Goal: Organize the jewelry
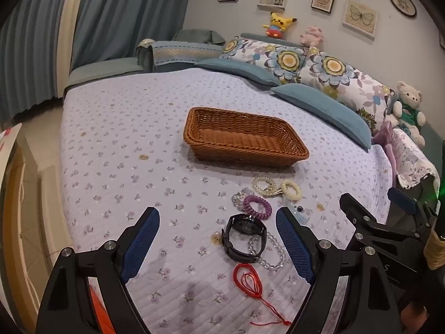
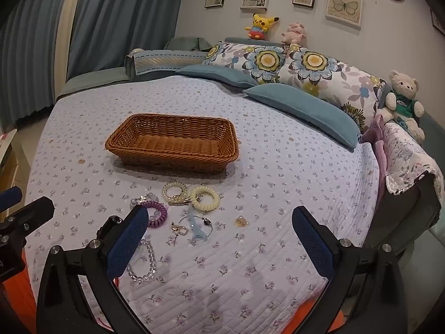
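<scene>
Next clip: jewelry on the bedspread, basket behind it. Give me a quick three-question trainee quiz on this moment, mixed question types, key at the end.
1. True or false: the wicker basket already holds some jewelry.
2. Which item lies between the fingers of the left gripper? A) cream coil hair tie B) black watch C) teddy bear
3. Fill in: the red cord lies ____ the camera than the purple coil hair tie in the left wrist view.

Key:
1. False; it is empty.
2. B, the black watch, untouched, jaws wide open.
3. Nearer.
</scene>
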The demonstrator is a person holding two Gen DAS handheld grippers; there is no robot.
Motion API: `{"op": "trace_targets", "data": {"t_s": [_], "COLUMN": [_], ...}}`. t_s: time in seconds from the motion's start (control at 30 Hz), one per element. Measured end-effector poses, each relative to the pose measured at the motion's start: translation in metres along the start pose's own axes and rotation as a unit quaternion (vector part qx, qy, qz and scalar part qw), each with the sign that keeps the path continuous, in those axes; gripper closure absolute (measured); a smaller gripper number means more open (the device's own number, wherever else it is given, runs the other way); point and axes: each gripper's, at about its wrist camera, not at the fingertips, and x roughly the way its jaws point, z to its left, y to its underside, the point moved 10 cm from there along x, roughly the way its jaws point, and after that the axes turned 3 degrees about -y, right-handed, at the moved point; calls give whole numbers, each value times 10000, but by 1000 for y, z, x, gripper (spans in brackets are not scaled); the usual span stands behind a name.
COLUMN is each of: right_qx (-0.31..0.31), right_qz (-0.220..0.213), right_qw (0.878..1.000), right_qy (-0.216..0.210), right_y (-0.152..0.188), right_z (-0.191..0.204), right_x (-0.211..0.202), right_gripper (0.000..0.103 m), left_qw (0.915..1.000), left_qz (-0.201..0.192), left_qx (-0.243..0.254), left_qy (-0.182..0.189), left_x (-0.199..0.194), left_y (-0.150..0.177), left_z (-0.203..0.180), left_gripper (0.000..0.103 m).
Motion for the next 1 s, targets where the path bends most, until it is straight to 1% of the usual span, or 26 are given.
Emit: {"op": "trace_targets", "data": {"t_s": [0.13, 0.23, 0.27, 0.33, 0.4, 0.5, 0.6, 0.67, 0.8, 0.87, 0.97, 1.0], "right_qx": [-1, 9, -15, -2, 65, 211, 296, 365, 197, 87, -25, 1], "right_qz": [56, 68, 82, 66, -23, -53, -165, -305, -245, -195, -506, -508], "right_qw": [10000, 9999, 9999, 10000, 9999, 9997, 9993, 9988, 9994, 9991, 9972, 9971], "right_qy": [-22, -89, -71, -66, -78, -81, -132, -68, 160, 365, 554, 564], "right_y": [3, 7, 3, -3, -6, -11, -16, -23, -27, -27, -28, -27], "right_z": [2, -7, 2, 0, -2, -5, -4, -4, 1, 2, 0, -1], "right_x": [6, 3, 4, 5, 3, -7, -16, -23, -34, -42, -60, -65], "right_gripper": [0, 0, 0, 0, 0, 0, 0, 0, 0, 0, 0, 0], "left_qw": [10000, 10000, 10000, 10000, 10000, 9996, 9992, 9992, 9996, 9996, 9986, 9983], "left_qz": [31, 46, 58, 76, 21, -178, -280, -277, -208, -132, -37, -25], "left_qx": [-17, 2, 12, 17, 31, 125, 118, 64, 1, -189, -532, -578], "left_qy": [15, -9, -15, -15, -21, -168, -271, -285, -215, -152, 46, 65], "left_x": [4, 5, 5, 3, -4, -20, -33, -36, -37, -36, -36, -36], "left_y": [3, 1, 1, 1, -5, -13, -11, -10, -6, 0, 8, 8], "left_z": [2, -1, -2, -5, -8, -12, -8, 0, 16, 25, 35, 36], "left_gripper": [17, 17, 17, 17, 17, 17, 17, 17, 17, 17, 17, 17]}}
